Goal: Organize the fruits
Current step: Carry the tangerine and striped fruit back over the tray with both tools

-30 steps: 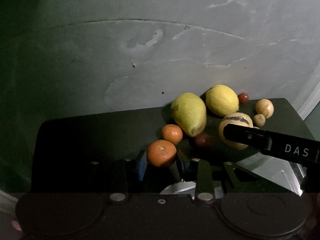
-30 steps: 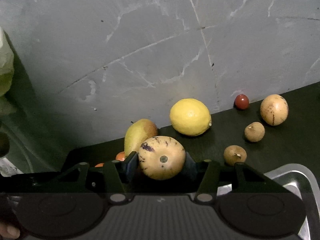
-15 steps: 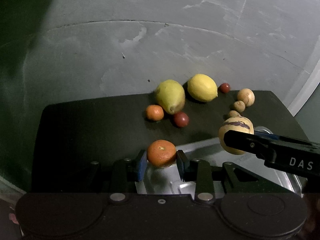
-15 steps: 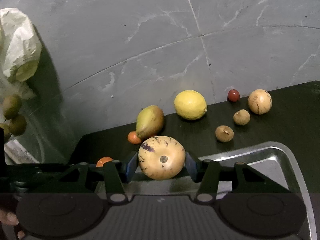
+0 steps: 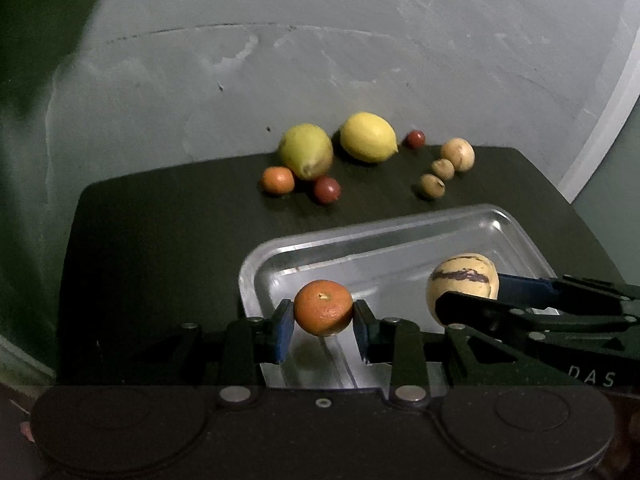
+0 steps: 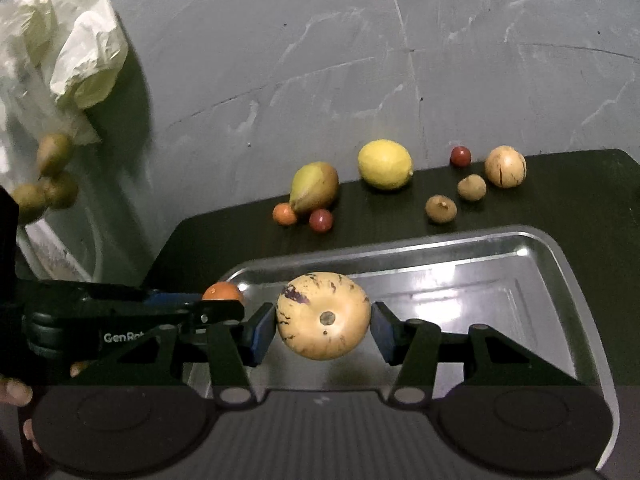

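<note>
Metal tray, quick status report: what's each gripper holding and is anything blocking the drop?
Left gripper shut on mandarin, over metal tray. Right gripper shut on pepino melon, also over tray. Tray floor bare, nothing in the way.

Both grippers' jaws clamped, side by side

Dark table (image 5: 160, 240) bears a steel tray (image 5: 516, 224) and loose fruits (image 5: 368, 138).

Scuffed grey wall (image 6: 360, 60); dark table (image 5: 160, 220); perhaps crumpled pale paper (image 6: 80, 48); dim light.
</note>
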Tool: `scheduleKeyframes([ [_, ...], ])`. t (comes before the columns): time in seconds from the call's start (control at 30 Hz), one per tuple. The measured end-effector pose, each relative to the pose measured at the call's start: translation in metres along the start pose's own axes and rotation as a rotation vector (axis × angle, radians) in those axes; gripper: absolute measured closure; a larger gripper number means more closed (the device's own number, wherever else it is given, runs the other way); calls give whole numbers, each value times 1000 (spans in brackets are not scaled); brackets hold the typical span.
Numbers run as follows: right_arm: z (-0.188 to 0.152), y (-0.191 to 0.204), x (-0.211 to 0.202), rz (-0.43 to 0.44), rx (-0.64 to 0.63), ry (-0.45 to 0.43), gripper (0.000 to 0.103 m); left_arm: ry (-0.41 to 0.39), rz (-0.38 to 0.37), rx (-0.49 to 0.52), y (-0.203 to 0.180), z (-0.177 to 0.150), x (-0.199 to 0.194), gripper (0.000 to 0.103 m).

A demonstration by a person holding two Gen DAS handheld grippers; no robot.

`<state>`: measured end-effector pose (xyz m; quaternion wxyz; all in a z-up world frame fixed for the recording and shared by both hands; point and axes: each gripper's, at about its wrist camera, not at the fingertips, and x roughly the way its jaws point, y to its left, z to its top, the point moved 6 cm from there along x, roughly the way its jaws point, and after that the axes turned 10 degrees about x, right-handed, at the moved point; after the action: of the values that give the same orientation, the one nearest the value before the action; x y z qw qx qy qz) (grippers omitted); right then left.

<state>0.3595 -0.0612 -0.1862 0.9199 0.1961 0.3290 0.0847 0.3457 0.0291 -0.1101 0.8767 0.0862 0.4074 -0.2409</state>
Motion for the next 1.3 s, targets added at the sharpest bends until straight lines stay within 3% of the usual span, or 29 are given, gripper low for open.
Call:
scheduleKeyframes([
  [0.53, -38, 4, -22, -20, -79, 50, 47, 44, -34, 9, -23, -25, -10, 69],
  [1.3, -55, 0, -22, -27, -67, 77, 47, 72, -32, 13, -25, -36, -8, 69],
])
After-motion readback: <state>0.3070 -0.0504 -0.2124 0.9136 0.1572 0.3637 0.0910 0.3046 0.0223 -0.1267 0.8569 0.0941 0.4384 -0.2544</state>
